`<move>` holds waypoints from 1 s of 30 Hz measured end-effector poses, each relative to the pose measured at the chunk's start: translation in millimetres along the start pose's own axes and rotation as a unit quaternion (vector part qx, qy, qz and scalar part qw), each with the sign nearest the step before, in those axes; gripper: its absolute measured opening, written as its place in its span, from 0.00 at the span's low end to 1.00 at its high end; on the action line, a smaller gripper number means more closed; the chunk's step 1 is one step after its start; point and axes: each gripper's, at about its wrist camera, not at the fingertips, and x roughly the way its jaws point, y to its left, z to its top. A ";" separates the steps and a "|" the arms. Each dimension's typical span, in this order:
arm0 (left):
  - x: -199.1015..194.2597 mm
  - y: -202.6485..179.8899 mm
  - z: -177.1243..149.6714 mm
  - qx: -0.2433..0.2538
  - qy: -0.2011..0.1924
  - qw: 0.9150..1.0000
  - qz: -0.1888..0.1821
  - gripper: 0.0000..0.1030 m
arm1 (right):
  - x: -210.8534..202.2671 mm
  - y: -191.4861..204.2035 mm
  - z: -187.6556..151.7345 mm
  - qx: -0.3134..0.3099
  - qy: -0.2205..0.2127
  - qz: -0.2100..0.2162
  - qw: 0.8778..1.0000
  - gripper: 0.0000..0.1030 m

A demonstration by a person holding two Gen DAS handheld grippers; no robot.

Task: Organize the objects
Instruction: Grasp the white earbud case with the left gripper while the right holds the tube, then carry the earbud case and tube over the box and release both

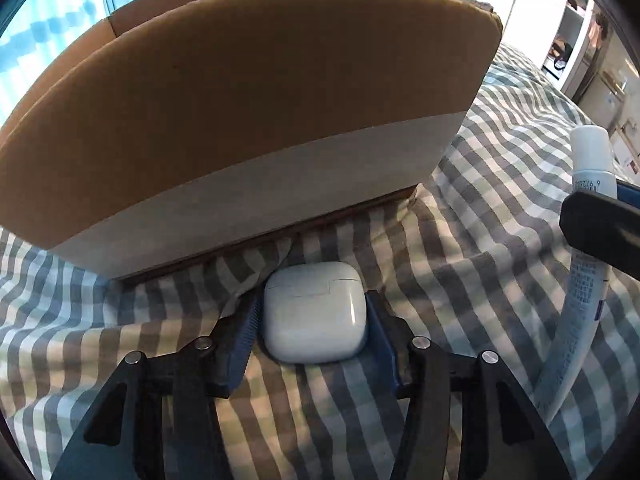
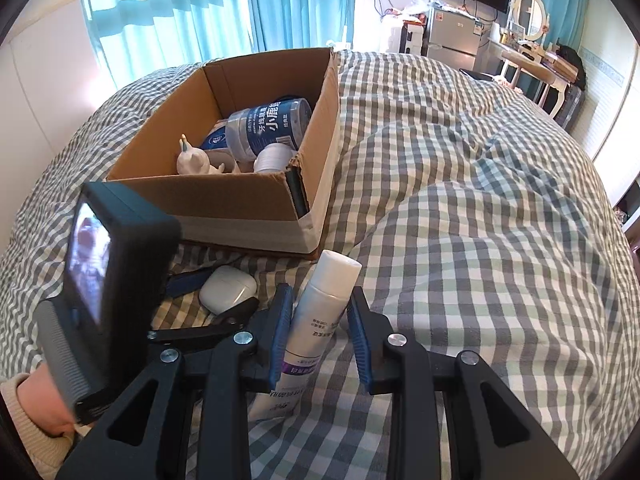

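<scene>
A white earbud case [image 1: 315, 312] lies on the checked bedspread just in front of the cardboard box [image 1: 248, 120]. My left gripper [image 1: 314, 312] has a pad against each side of it, shut on the case. It also shows in the right wrist view [image 2: 227, 289]. A white tube [image 2: 320, 312] with a white cap lies between the fingers of my right gripper [image 2: 320, 312]. The left pad touches it and a small gap shows at the right pad. The tube also shows at the right edge of the left wrist view [image 1: 580, 272].
The open cardboard box [image 2: 320, 128] holds a blue-labelled canister [image 2: 268, 124], a small white figurine [image 2: 196, 162] and a white round lid [image 2: 274, 158]. The checked bedspread [image 2: 480, 240] spreads out to the right. A fridge, desk and mirror stand at the far wall.
</scene>
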 end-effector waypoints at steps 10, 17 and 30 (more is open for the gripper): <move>-38.8 -0.9 -5.8 -0.007 -0.029 1.000 -0.005 0.49 | -9.4 3.0 -2.2 0.001 -0.009 -0.003 1.000 0.27; -98.3 7.3 -14.4 -0.021 -0.075 0.997 0.000 0.49 | -43.0 17.6 -1.3 -0.014 -0.036 -0.014 0.999 0.24; -173.9 19.1 -26.6 -0.029 -0.143 0.989 0.019 0.49 | -110.8 57.8 -2.1 -0.048 -0.093 -0.021 0.994 0.21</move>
